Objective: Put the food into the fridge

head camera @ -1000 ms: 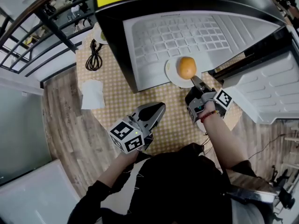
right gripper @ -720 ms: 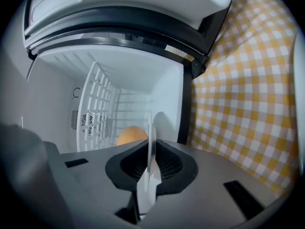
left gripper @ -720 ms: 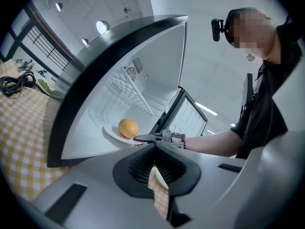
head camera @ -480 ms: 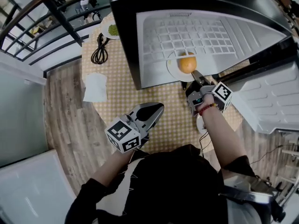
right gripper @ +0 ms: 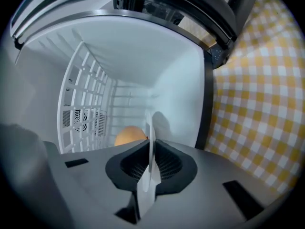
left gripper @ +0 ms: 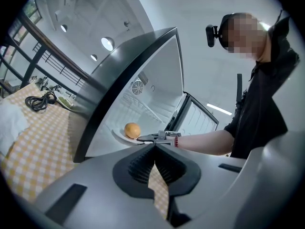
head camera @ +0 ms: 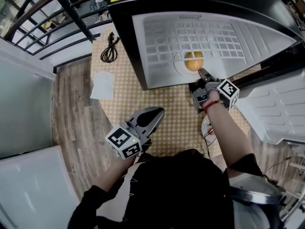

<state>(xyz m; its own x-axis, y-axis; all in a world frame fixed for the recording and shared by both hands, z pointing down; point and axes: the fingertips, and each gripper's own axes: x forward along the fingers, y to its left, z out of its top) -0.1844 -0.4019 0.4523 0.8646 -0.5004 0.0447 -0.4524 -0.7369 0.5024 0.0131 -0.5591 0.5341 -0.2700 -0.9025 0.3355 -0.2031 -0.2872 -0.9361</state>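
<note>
**Head view.** The right gripper (head camera: 202, 73) holds the plate (head camera: 179, 67) by its near rim. The orange (head camera: 194, 61) sits on the plate, which lies inside the mouth of the open fridge (head camera: 224, 35). The left gripper (head camera: 155, 112) hangs over the checked table (head camera: 178, 116), well apart from the fridge. Judged status: the food has entered the compartment but has not been released. Setting down, letting go and withdrawing are left to do.

**Left gripper view.** The left gripper (left gripper: 155, 149) has its jaws together with nothing between them. Only this view gives a side-on look: the plate (left gripper: 121, 137) is at the fridge floor near the front edge, with the orange (left gripper: 132, 130) on top and the right gripper (left gripper: 151, 138) at its rim. Whether the plate rests on the floor cannot be told.

**Right gripper view.** The right gripper (right gripper: 151, 149) has its jaws narrow, clamped on the plate (right gripper: 150, 128), which shows edge-on. The orange (right gripper: 128, 136) lies beyond it. Only this view shows the interior depth: the white wire shelf (right gripper: 81, 99) and the rear wall.
</note>
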